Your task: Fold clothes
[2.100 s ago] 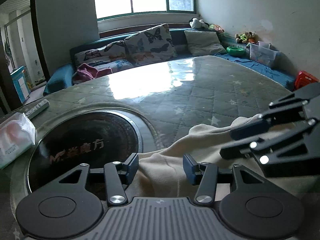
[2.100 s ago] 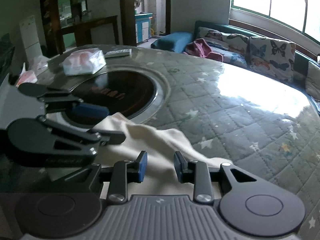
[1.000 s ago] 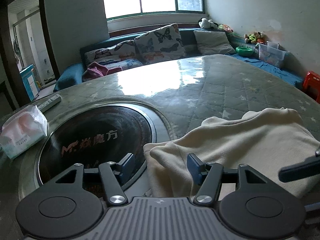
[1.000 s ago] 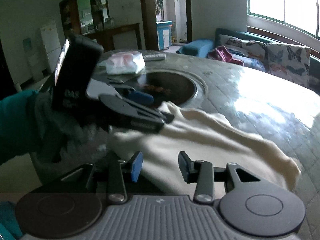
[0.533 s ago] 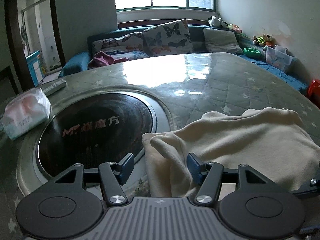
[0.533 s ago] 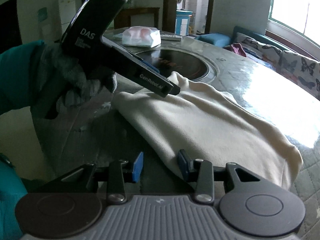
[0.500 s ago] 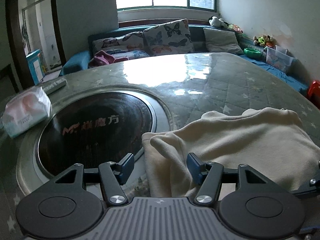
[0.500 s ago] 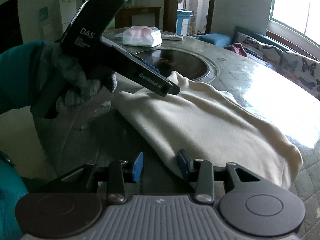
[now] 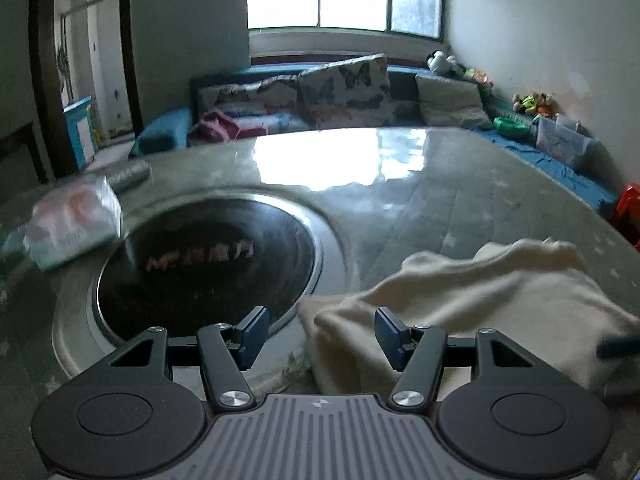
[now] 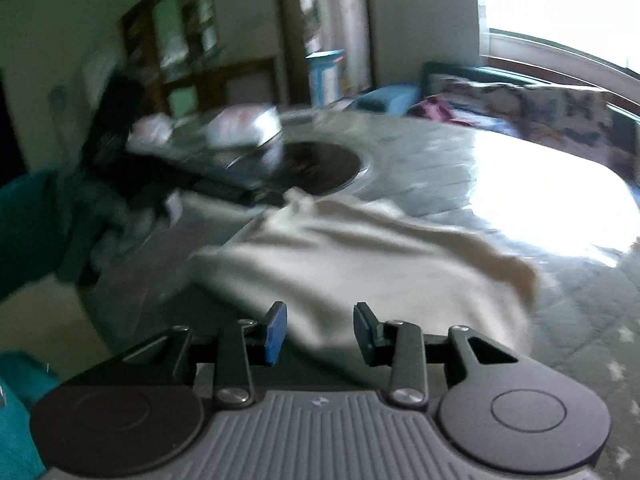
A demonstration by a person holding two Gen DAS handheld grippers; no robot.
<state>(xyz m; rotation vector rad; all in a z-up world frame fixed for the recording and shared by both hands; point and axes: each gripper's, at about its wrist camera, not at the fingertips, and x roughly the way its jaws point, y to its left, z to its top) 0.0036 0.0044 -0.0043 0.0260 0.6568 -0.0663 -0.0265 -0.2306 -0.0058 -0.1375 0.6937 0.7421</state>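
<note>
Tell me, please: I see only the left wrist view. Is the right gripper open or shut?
Observer: Open. The right gripper holds nothing.
Operator: Is the cloth in its jaws?
Observer: No. The cloth shows through the gap, but the jaws do not pinch it.
Operator: How does my side look from there?
Observer: The left gripper is only a dark blur there, at the far side of the cloth.
</note>
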